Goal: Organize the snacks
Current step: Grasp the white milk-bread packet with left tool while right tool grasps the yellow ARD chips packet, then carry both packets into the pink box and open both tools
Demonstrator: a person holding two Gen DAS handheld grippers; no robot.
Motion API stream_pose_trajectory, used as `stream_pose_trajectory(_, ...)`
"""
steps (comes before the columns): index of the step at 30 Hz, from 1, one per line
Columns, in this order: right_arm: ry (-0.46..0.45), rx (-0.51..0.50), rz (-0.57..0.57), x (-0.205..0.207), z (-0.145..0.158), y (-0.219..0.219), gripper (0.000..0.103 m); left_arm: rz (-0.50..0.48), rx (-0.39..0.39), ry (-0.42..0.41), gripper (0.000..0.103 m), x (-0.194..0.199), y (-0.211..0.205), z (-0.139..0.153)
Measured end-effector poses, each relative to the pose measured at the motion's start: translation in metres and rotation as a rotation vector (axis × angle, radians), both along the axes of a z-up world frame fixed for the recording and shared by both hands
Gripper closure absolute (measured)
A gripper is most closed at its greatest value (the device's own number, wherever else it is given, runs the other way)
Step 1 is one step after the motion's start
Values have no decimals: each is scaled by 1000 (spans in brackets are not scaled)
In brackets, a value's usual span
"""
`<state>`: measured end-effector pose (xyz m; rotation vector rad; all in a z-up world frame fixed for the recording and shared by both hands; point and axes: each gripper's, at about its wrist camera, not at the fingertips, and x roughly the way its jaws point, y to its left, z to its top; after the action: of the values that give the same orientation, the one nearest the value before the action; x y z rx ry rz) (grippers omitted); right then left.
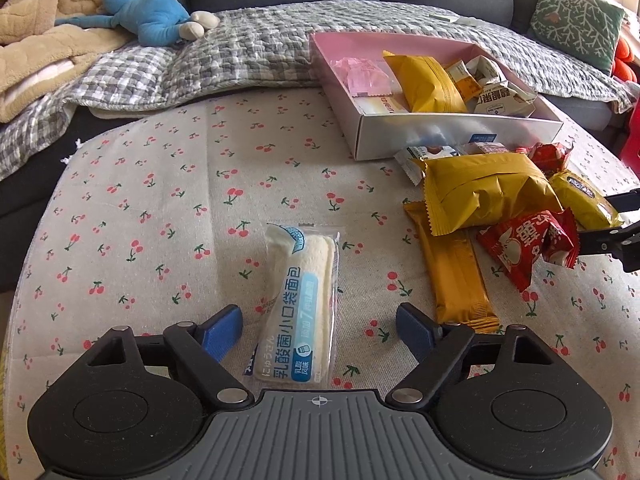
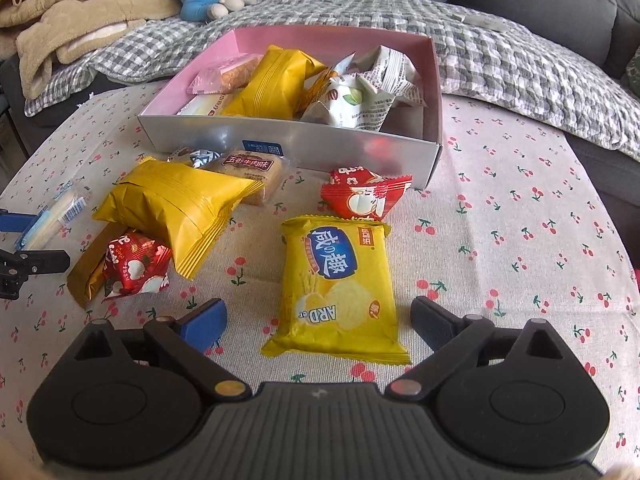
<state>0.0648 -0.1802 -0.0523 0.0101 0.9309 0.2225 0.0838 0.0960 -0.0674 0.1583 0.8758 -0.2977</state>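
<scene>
Left wrist view: left gripper [image 1: 319,330] spread wide around the white bread packet [image 1: 298,308] on the tablecloth [image 1: 140,200]; probably soft, so pinch mid-length. Right wrist view: right gripper [image 2: 319,322] released, straddling the light, crinkly yellow cracker pack [image 2: 338,286] short of the box [image 2: 288,148].

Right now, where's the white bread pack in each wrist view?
Left wrist: the bread pack lies bottom centre on the cloth, lengthwise between the open left gripper's fingers.
Right wrist: the bread pack shows only at the far left edge, small, beside the left gripper's finger.
Shared landmark: the pink box, beyond the loose snacks in both views.
</scene>
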Motion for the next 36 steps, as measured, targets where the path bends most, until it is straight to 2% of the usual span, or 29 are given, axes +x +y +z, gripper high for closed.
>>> stream_pose_trajectory(7, -8, 3, -16, 2, 2, -2, 21, 17, -13, -5, 37, 1, 0, 2)
stream_pose_trajectory(22, -20, -2, -3, 2, 6, 1, 50, 57, -32, -3, 64, 3, 3, 5)
stream_pose_trajectory(27, -26, -5, 7, 3, 7, 3, 55, 61, -37, -3, 69, 3, 1, 6)
stream_pose_trajectory(36, -30, 17, 13, 3, 12, 3, 56, 51, -44, -25, 83, 1, -4, 12)
